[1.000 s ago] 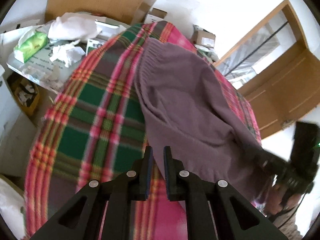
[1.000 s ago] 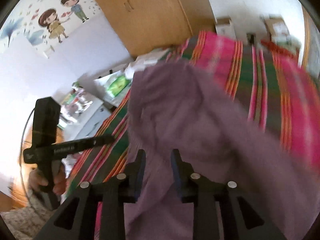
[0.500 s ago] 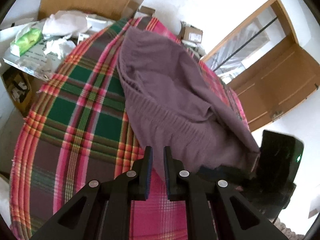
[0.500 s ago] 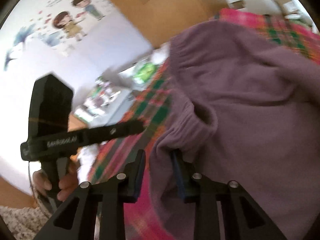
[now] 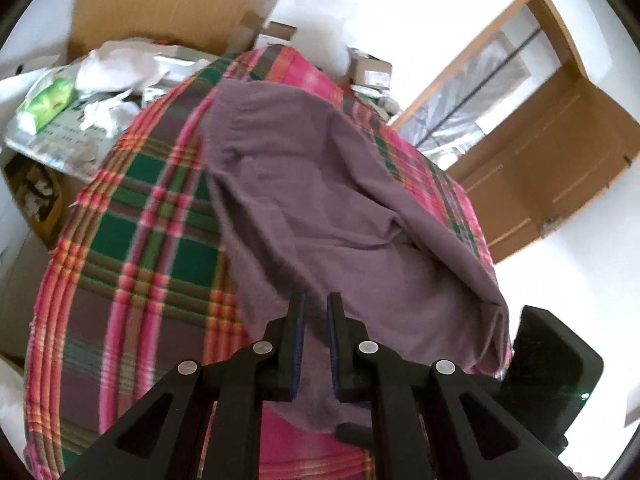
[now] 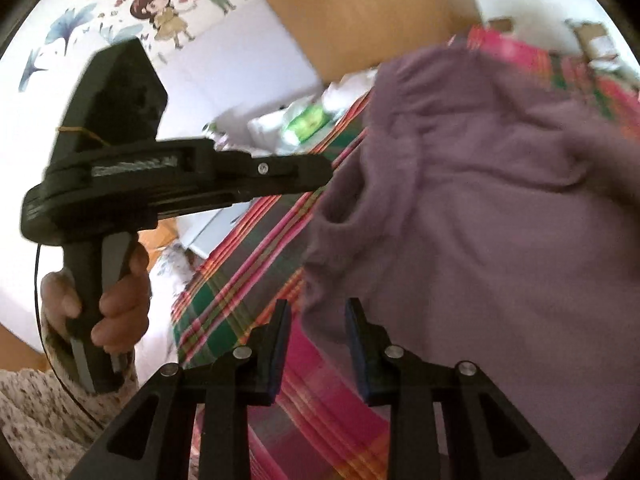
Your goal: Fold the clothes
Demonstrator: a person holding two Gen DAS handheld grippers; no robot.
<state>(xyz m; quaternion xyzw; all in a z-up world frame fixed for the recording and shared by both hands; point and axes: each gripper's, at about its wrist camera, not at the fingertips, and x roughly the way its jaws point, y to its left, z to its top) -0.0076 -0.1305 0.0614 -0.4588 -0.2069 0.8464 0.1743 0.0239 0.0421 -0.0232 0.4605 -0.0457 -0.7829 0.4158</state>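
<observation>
I am working over the plaid blanket (image 5: 132, 248), which is covering the whole surface; the purple sweater (image 5: 320, 208) is lying along its right half, running from the far end down to my near edge; to fold it well I am judging that both near corners should be carried evenly toward the far hem, keeping the edge taut. My left gripper (image 5: 316, 312) is pinching the sweater's near edge, jaws almost shut on the knit. My right gripper (image 6: 316, 316) is standing open, holding nothing; the near-left corner of the sweater is hanging just between and beyond its jaws.
</observation>
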